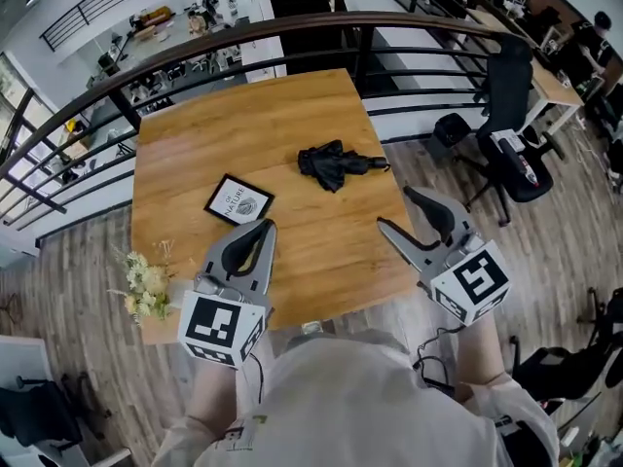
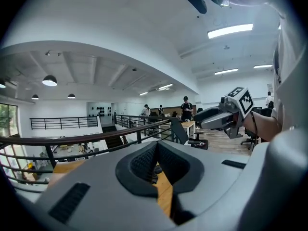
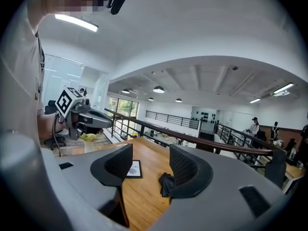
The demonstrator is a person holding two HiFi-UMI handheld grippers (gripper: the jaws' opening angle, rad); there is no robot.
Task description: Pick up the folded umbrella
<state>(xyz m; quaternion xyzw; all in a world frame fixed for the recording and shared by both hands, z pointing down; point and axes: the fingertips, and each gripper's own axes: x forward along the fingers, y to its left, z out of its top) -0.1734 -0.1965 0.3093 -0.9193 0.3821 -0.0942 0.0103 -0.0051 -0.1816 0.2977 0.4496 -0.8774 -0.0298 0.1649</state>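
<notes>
The folded black umbrella [image 1: 336, 163] lies crumpled on the wooden table [image 1: 253, 115], right of centre. My right gripper [image 1: 397, 210] hovers over the table's near right edge, short of the umbrella, open with nothing between its fingers. In the right gripper view [image 3: 149, 162] the umbrella [image 3: 165, 183] shows ahead on the wood, partly hidden behind the right-hand finger [image 3: 185, 170]. My left gripper [image 1: 265, 226] is over the table's near side, left of the umbrella, with its tips together and holding nothing. In the left gripper view [image 2: 156, 146] the jaws meet at the tips.
A small framed card [image 1: 238, 200] lies on the table just beyond the left gripper. A bunch of pale flowers [image 1: 146, 285] sits at the near left corner. A dark railing [image 1: 292, 27] curves behind the table. A black office chair [image 1: 506, 144] stands to the right.
</notes>
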